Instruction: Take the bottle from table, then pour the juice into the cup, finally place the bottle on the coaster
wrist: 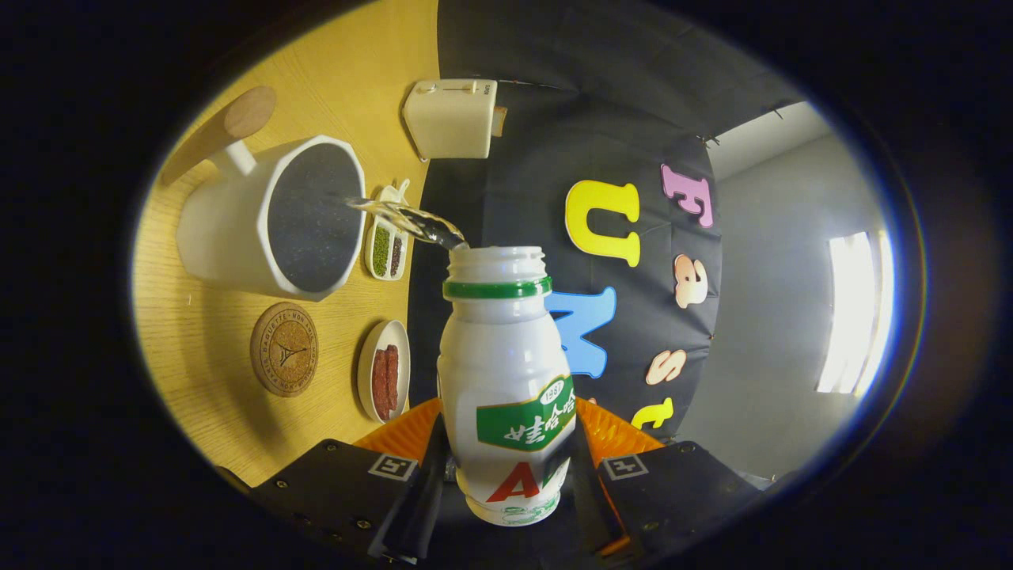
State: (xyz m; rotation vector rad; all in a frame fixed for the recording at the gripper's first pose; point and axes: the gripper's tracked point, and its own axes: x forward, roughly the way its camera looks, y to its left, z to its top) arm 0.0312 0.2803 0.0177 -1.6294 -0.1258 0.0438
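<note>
1. Lighting is uneven: the wooden table (pixel 214 380) is warmly and well lit, while the cloth wall beyond it is dim.
2. A bright window (pixel 855 309) is overexposed and blown to white, with colour fringing nearby.
3. The white bottle (pixel 502 380) carries soft glare on its shoulder.
4. Fisheye distortion bends the table edge and walls; edges darken.
5. The pouring stream (pixel 404 220) is slightly motion-blurred.
6. The cup (pixel 237 222) casts only a soft shadow.

Jaws-clamped bottle (pixel 506 372) above cup (pixel 269 218)
</note>
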